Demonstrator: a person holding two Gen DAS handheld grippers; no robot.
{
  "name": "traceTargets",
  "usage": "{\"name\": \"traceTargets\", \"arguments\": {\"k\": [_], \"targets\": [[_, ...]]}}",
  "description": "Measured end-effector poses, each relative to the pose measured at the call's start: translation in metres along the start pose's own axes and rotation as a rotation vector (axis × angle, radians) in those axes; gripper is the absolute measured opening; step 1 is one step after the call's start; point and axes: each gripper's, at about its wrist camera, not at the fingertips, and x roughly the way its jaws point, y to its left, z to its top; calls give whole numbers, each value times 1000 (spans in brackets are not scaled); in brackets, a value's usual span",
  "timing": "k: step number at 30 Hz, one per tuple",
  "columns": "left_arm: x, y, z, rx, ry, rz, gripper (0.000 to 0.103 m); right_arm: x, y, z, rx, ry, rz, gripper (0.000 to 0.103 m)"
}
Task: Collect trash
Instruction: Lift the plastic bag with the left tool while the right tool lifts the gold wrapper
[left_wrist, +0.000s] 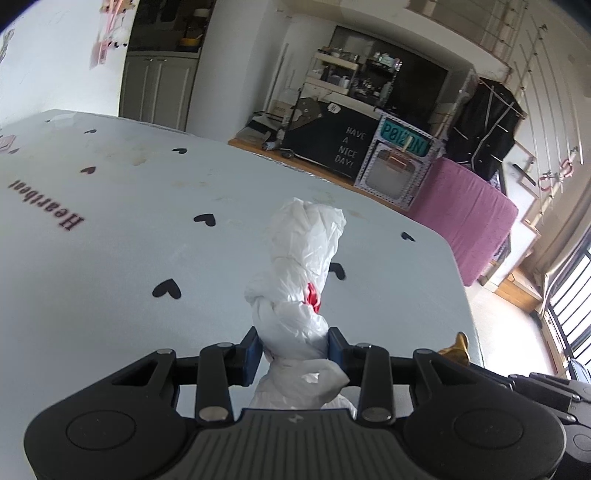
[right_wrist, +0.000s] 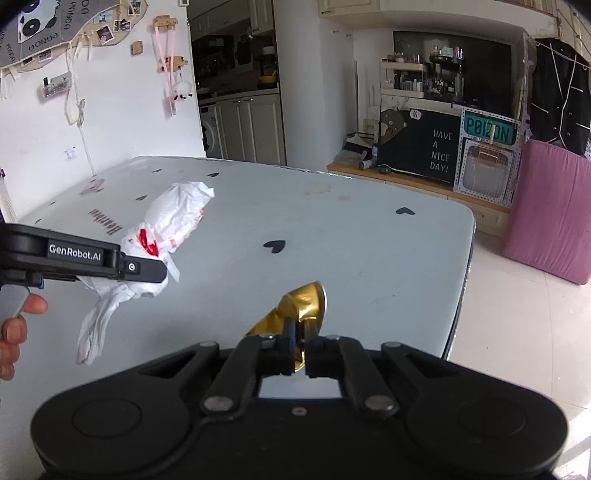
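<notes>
From your left wrist camera, your left gripper (left_wrist: 294, 354) has its two blue-padded fingers (left_wrist: 252, 354) closed partway around a crumpled white plastic bag (left_wrist: 301, 273), pinching it at a narrow twisted part. The bag stands up past the fingers, with a small red mark on its front, and its lower end trails back toward the gripper body. Behind it lies the pale table (left_wrist: 147, 206), printed with black hearts and a word in dark red letters. At the lower right of this view a scrap of gold wrapper (left_wrist: 458, 349) peeks up just over the gripper's arm.

From your right wrist camera, your right gripper (right_wrist: 300, 350) has its fingers drawn almost together on the gold wrapper (right_wrist: 301, 306), a shiny folded piece that sticks out forward above the table (right_wrist: 369, 266) near its right edge. To the left, your left gripper (right_wrist: 140, 271) shows from the side, holding the white plastic bag (right_wrist: 173, 218) off the tabletop, with one loose end hanging down below it. Your left hand (right_wrist: 14, 325) shows at the left edge of the frame. Beyond the table stand a black sign (right_wrist: 439, 155) with white lettering and a pink cushion (right_wrist: 554, 210) on the floor.
</notes>
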Motion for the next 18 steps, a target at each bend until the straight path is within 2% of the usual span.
{"name": "traceTargets", "arguments": {"k": [6,18], "targets": [[-28,-8,-17,27,-26,-11,39,-24,10,-7,9,-17,-8,4],[-93,-35,-57,79,-67,-41,39,-106,18,-34,44,-91,-44,4]]}}
